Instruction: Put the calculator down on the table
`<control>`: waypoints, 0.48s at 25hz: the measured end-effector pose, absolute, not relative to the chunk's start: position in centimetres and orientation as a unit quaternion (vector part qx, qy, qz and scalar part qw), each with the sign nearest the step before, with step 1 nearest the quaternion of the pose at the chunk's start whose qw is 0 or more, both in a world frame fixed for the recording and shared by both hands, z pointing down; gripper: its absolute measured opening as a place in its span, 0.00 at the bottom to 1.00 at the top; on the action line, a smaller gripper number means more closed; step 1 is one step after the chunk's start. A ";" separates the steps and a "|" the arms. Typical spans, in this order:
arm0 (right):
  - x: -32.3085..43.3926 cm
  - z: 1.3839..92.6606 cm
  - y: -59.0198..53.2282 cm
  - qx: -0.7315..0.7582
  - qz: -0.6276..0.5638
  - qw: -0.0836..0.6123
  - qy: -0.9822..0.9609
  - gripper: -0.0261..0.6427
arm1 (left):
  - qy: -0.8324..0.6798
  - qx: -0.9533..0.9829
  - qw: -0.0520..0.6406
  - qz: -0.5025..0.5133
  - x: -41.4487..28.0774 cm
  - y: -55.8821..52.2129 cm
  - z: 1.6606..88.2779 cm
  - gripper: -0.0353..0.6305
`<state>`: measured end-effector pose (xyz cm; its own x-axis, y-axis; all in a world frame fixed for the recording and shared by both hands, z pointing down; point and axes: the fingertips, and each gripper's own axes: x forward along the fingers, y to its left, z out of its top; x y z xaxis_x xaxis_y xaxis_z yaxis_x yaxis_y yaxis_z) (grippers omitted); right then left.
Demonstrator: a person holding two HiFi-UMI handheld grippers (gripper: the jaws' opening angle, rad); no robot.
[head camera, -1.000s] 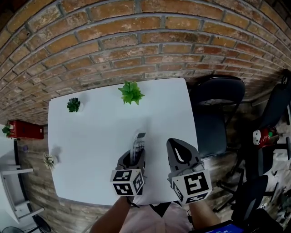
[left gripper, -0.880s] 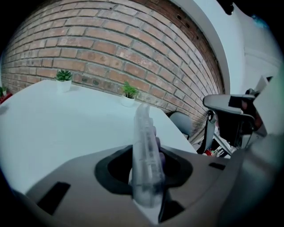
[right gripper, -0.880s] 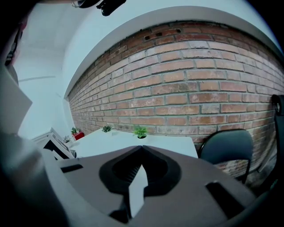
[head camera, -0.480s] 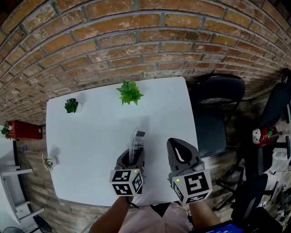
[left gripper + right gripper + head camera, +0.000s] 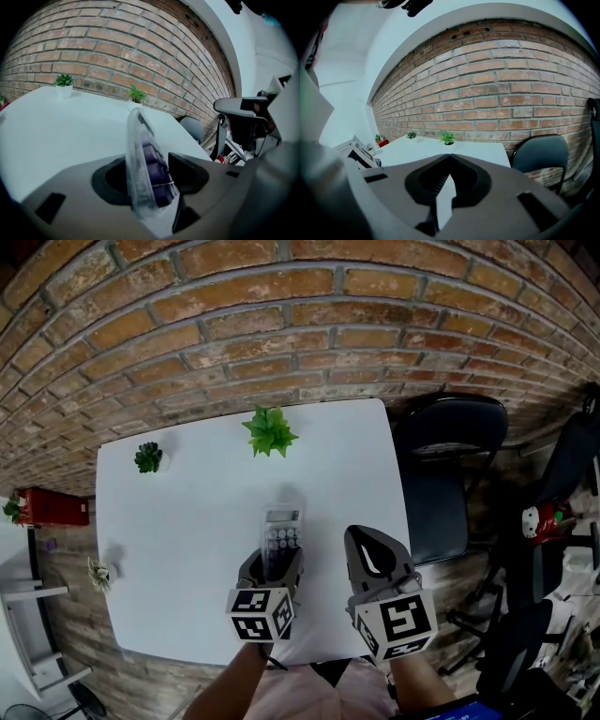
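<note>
The calculator (image 5: pixel 281 538) lies on the white table (image 5: pixel 178 521) near its front edge, its keys facing up and its near end still between the jaws of my left gripper (image 5: pixel 273 565). Those jaws are opening. In the left gripper view the calculator (image 5: pixel 140 154) leans against the left jaw, with a gap to the right jaw. My right gripper (image 5: pixel 364 538) hovers just right of it over the table's front right corner. In the right gripper view its tips (image 5: pixel 450 155) meet with nothing between them.
A bright green potted plant (image 5: pixel 270 430) stands at the table's far edge, and a small dark one (image 5: pixel 150 457) at the far left corner. A black chair (image 5: pixel 441 465) stands right of the table. A brick wall runs behind.
The calculator, held on edge before, has tipped over so its keypad faces up. The left jaws have spread. Both hands have stayed where they were.
</note>
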<state>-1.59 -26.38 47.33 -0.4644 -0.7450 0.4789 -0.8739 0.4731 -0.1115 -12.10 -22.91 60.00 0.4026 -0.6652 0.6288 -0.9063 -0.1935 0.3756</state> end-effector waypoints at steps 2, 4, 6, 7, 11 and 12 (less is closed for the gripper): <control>-1.6 47.4 -26.4 0.484 0.175 0.187 -0.837 0.04 | -0.521 0.755 0.364 0.166 -12.1 -22.9 60.2 0.42; -1.5 47.5 -26.4 0.485 0.176 0.187 -0.836 0.04 | -0.522 0.754 0.361 0.170 -12.2 -22.9 60.3 0.44; -1.6 47.5 -26.4 0.485 0.176 0.187 -0.836 0.04 | -0.525 0.752 0.357 0.177 -12.5 -22.9 60.5 0.48; -1.6 47.5 -26.4 0.486 0.176 0.187 -0.835 0.04 | -0.526 0.752 0.356 0.179 -12.6 -22.9 60.5 0.49; -1.6 47.5 -26.5 0.485 0.177 0.186 -0.836 0.04 | -0.528 0.751 0.353 0.181 -12.9 -22.9 60.7 0.51; -1.6 47.5 -26.5 0.485 0.177 0.186 -0.836 0.04 | -0.529 0.751 0.351 0.182 -12.9 -22.9 60.7 0.52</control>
